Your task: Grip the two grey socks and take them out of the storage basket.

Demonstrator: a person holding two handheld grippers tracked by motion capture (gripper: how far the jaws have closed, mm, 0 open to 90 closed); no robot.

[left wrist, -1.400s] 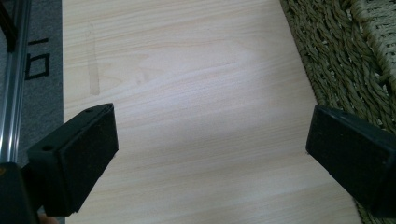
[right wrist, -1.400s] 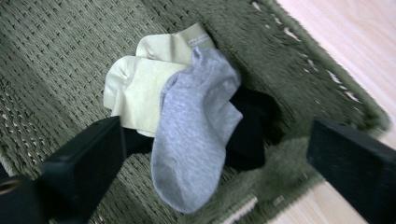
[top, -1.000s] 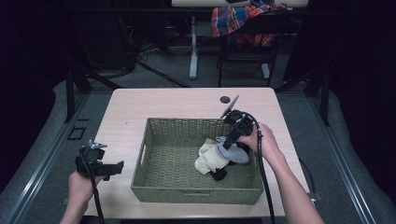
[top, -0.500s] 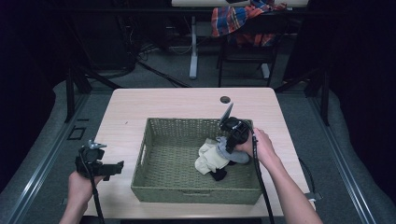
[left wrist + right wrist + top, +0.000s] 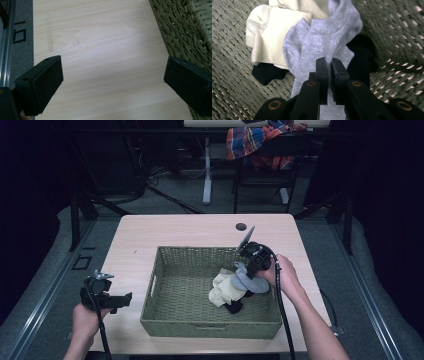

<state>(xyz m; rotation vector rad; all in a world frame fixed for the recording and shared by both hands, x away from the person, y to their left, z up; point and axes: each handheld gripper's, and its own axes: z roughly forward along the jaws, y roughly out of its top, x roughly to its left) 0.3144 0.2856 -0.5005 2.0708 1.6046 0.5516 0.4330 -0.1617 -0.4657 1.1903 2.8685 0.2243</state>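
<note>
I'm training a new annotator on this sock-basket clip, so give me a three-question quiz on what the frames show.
1. True or false: the right gripper is shut on the grey sock.
2. What lies under the left gripper? A) bare table B) a sock C) the basket floor
3. Fill in: the cream sock lies inside the woven ___.

Key: 1 true, its jaws have just been closing on it. 2 A, the table. 3 basket.
</note>
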